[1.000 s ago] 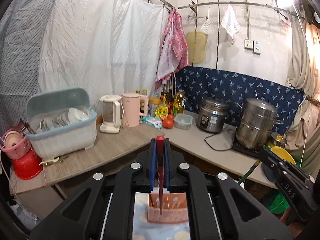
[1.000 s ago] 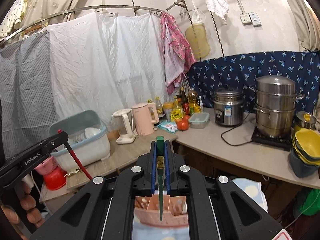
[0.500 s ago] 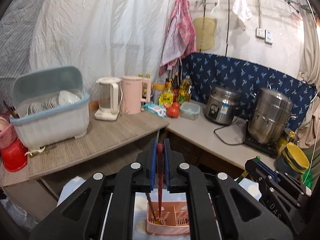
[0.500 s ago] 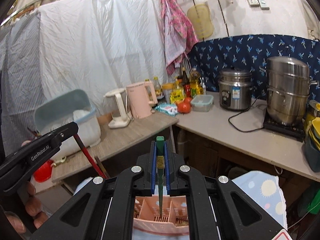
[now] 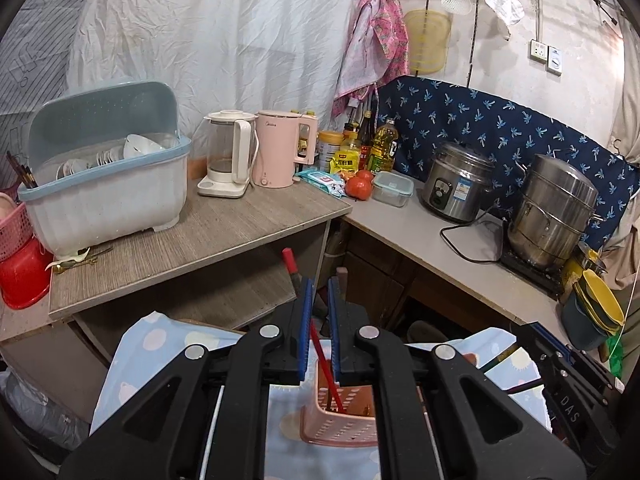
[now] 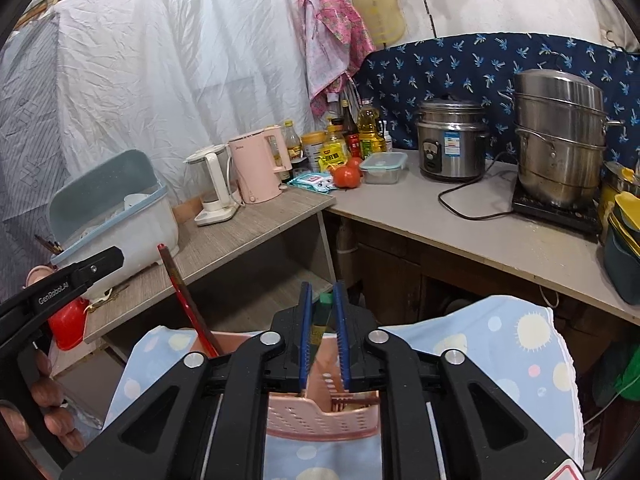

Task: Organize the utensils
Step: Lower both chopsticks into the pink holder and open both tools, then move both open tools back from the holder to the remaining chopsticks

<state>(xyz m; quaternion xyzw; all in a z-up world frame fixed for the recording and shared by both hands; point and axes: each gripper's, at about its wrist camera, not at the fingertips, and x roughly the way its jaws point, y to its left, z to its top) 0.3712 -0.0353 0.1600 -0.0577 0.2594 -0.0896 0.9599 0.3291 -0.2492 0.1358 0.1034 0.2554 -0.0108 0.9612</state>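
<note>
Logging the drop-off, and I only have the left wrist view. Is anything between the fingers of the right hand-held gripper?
Observer: Yes. A green chopstick stands between the fingers of the right hand-held gripper. Its jaws are opening and there is a gap on either side of the stick.
Operator: And the red one in front of me, gripped or free?
Observer: From the right wrist view it looks free. The red chopstick leans in the left end of the pink basket, with its top apart from the tip of the left hand-held gripper.
</note>
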